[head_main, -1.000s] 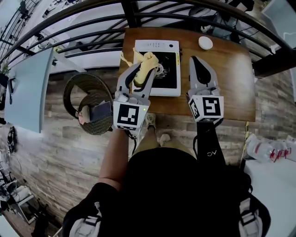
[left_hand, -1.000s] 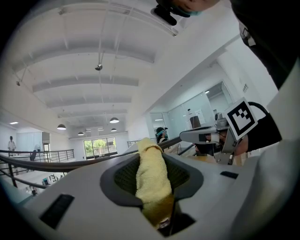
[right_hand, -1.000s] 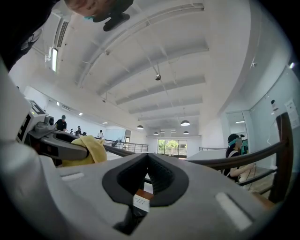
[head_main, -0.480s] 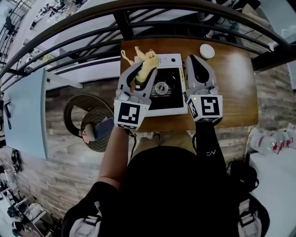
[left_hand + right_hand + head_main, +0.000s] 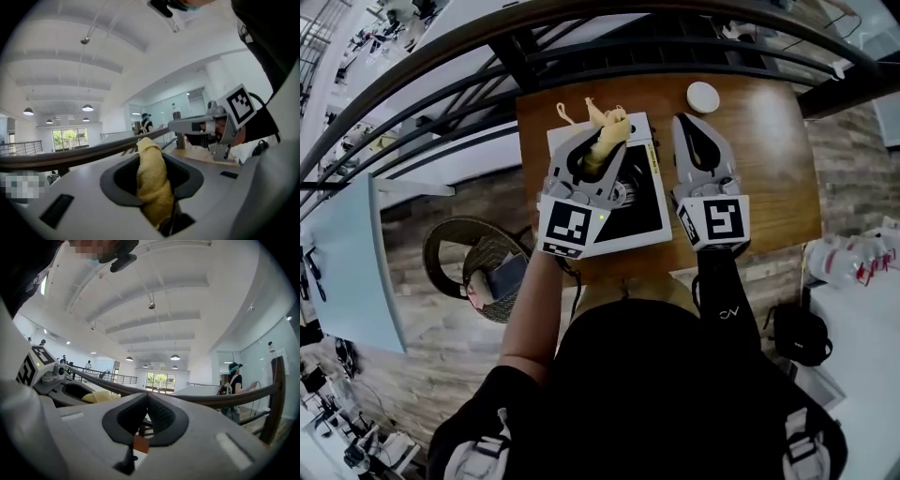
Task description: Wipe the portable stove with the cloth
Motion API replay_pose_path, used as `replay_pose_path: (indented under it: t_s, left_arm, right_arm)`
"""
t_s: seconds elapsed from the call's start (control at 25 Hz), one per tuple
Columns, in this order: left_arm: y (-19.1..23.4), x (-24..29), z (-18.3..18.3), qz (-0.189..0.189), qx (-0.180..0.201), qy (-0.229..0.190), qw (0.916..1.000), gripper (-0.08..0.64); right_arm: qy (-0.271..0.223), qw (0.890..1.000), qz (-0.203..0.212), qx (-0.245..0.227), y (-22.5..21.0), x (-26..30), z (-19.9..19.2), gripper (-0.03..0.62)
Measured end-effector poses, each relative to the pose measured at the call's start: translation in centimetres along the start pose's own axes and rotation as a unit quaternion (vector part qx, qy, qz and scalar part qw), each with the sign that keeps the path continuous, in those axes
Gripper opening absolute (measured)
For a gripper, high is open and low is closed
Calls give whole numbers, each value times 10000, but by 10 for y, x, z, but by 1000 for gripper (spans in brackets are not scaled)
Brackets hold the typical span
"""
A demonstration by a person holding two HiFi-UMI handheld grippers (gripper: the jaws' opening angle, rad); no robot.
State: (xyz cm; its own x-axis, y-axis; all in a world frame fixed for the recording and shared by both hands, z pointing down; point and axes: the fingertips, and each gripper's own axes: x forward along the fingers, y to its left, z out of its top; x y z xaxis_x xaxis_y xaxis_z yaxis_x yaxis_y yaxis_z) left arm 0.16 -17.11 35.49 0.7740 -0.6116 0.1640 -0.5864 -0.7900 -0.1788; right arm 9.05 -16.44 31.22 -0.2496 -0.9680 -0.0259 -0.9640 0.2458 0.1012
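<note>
I had the left gripper (image 5: pixel 602 150) clamped on the yellow cloth (image 5: pixel 609 120) over the stove (image 5: pixel 644 214). The right gripper (image 5: pixel 692 127) was closed and empty, beside it.

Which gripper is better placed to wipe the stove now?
Left: the left gripper is shut on the cloth over the stove; the right gripper is shut, empty, beside it.

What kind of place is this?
Probably a big open workroom or lab, not a home: a wooden table by a railing, a high white ceiling with hanging lamps, and other people farther off.
</note>
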Motion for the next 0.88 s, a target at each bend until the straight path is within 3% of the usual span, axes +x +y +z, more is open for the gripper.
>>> replay_pose_path:
  t_s: [0.12, 0.28, 0.4, 0.48, 0.56, 0.72, 0.88]
  left_arm:
    - [-12, 39, -21, -337, 297, 505, 9977, 129]
    - [-30, 90, -55, -842, 104, 812, 9931, 129]
    - [-35, 119, -107, -1060, 78, 1456, 9836, 129]
    - [-36, 129, -144, -1050, 26, 1986, 9744, 129]
    - [-35, 129, -163, -990, -8, 2203, 9704, 129]
    - [-17, 119, -162, -795, -157, 2162, 9730, 129]
    - [26, 85, -157, -235, -325, 2192, 9748, 129]
  right_arm:
    - [166, 9997, -172, -32, -16, -4, -12, 2]
    - [353, 9984, -424, -97, -36, -13, -24, 1]
    - [449, 9977, -455, -224, -38, -14, -27, 2]
    - [520, 9969, -518, -267, -40, -16, -27, 1]
    - [585, 9965, -503, -322, -40, -15, -28, 1]
    - [638, 9964, -469, -287, -41, -3, -24, 2]
    - [530, 9980, -182, -290, -24, 14, -12, 1]
